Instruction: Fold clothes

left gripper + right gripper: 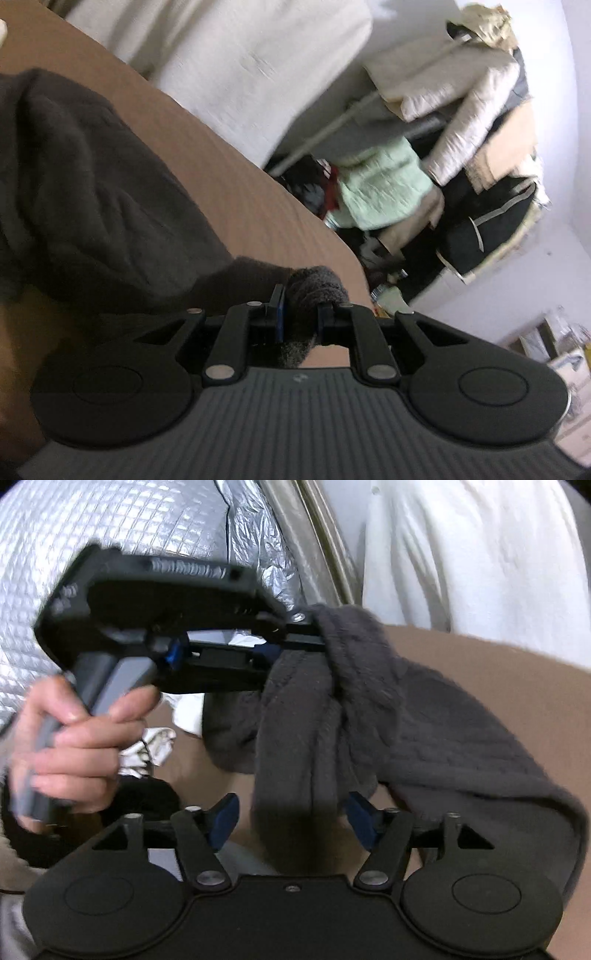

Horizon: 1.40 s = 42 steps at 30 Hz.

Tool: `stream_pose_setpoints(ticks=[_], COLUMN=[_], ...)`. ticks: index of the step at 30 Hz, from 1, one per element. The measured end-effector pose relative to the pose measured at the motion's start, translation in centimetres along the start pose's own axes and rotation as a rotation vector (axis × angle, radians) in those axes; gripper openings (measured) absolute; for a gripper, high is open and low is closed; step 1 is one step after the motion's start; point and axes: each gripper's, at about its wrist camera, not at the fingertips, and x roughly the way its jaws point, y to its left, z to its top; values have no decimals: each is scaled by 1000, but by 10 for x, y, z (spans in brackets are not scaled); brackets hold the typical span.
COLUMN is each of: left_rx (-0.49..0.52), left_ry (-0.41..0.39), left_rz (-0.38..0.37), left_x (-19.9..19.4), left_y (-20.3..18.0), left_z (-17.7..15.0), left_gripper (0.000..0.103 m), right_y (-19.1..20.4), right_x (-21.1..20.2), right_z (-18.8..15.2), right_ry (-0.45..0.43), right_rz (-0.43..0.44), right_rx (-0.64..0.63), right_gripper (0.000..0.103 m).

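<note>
Left claw clenched on dark grey knit garment, right claw released around a hanging fold, no legible writing

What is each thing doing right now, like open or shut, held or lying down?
Left gripper: shut, fingers pinching the grey sweater.
Right gripper: open, sweater hanging loose between its fingers.
Grey sweater: bunched, partly lifted, partly lying on the brown bed.
Person's hand: wrapped around the left gripper's handle.
Light green jacket: crumpled in the clothes pile.
</note>
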Motion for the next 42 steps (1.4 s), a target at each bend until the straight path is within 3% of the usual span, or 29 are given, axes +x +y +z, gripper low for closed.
stream_pose_setpoints(ticks=[3, 4, 6, 8, 10, 11, 13, 16, 19, 21, 23, 26, 29, 31, 32, 33, 34, 36, 38, 40, 42], left_rx=[19, 87, 201, 212, 246, 265, 330, 410, 507, 575, 609, 550, 457, 447, 448, 462, 504, 605, 640, 668, 742], left_ry=[71, 109, 163, 111, 22, -33, -164, -225, -112, 35, 138, 170, 191, 160, 137, 115, 114, 115, 51, -38, -174], left_rz=[-54, -44, -3, 17, 27, 43, 156, 273, 270, 275, 322, 379, 357, 363, 368, 373, 381, 413, 424, 456, 552], left_x=[5, 8, 11, -2, -24, -36, -63, -81, -67, -40, -10, 24, 47, 55, 58, 61, 62, 60, 46, 23, -9], left_y=[-8, -17, -29, -28, -24, -21, -16, 0, 27, 42, 53, 66, 78, 85, 87, 87, 84, 73, 58, 41, 19], left_z=[-10, -12, -16, -7, 8, 16, 29, 40, 38, 28, 16, 6, 0, -8, -12, -15, -17, -22, -20, -12, -3], left_gripper=[14, 14, 15, 19, 45, 49, 55, 63, 75, 75, 75, 75, 78, 83, 82, 67, 29, 20, 10, 8, 8], right_y=[-19, -28, -31, -32, -33, -36, -43, -63, -92, -102, -113, -132, -132, -132, -131, -129, -127, -123, -124, -127, -129], right_x=[17, 27, 29, 24, 13, 6, -11, -40, -56, -48, -53, -63, -54, -48, -43, -39, -35, -32, -28, -20, -20], right_z=[2, 6, 7, 8, 12, 15, 19, 24, 21, 22, 21, 20, 13, 8, 5, 1, -3, -10, -15, -13, -15], right_ry=[3, 12, -6, -27, -51, -65, -101, -138, -153, -138, -127, -124, -116, -97, -89, -85, -78, -56, -32, -12, -10], right_rz=[-21, -48, -136, -244, -371, -446, -588, -722, -785, -890, -928, -827, -709, -633, -604, -582, -563, -544, -537, -542, -550], right_rx=[189, 242, 227, 171, 117, 98, 77, 110, 148, 90, 90, 252, 294, 297, 299, 298, 295, 298, 313, 323, 333], right_gripper=[80, 68, 45, 36, 29, 28, 22, 19, 10, 9, 9, 10, 18, 48, 55, 62, 63, 66, 69, 69, 70])
